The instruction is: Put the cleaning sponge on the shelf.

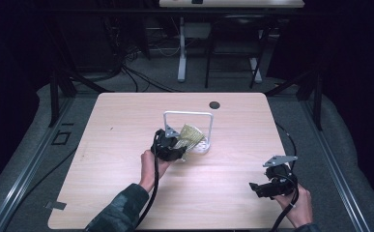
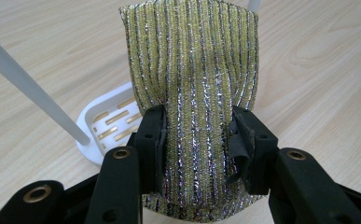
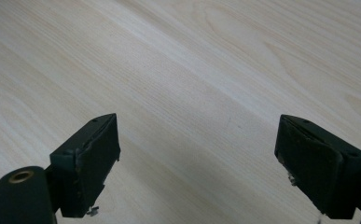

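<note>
The left gripper (image 2: 197,140) clamps a gold striped cloth (image 2: 192,70) just beside the white rack (image 1: 188,131), mid-table. At five o'clock from it, the right gripper (image 3: 197,163) hangs wide open over bare table (image 3: 192,56).

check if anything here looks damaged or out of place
One thing: the black pad lining on one jaw of the left gripper looks torn, a loose flap curling away beside the glittery yellow-and-silver striped cloth it clamps. The white wire rack with the slotted base stands upright on the pale wooden table. The right gripper is open over bare wood.
</note>
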### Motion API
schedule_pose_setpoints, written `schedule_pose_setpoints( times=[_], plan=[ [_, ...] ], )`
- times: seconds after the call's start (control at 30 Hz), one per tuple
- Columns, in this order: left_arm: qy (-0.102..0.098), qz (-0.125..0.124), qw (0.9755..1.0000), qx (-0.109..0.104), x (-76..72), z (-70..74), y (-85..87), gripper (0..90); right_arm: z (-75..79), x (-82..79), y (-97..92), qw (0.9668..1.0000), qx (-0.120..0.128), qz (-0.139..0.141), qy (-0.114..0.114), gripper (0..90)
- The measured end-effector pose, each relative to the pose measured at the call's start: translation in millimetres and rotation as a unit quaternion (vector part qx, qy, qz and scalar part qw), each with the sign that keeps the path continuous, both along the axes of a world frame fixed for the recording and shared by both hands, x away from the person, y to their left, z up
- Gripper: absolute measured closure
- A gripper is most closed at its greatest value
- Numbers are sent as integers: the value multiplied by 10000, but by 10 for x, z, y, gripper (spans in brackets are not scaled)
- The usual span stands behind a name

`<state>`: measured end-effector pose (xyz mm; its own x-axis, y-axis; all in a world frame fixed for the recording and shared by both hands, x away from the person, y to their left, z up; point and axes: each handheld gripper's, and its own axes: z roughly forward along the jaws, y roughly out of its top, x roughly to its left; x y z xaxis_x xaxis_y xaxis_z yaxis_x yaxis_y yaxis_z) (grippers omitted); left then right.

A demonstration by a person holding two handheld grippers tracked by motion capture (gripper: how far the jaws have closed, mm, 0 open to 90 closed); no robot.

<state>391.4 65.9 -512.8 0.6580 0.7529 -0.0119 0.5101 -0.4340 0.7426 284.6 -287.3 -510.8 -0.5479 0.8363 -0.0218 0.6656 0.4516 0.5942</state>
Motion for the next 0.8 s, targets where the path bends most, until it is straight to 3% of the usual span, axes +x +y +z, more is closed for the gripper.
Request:
schedule_pose_setpoints(
  times=[0.8],
  plan=[
    [-91,322,9994,40,125,-86,-66,591,-5,16,11,10000,-7,31,-3,133]
  ],
)
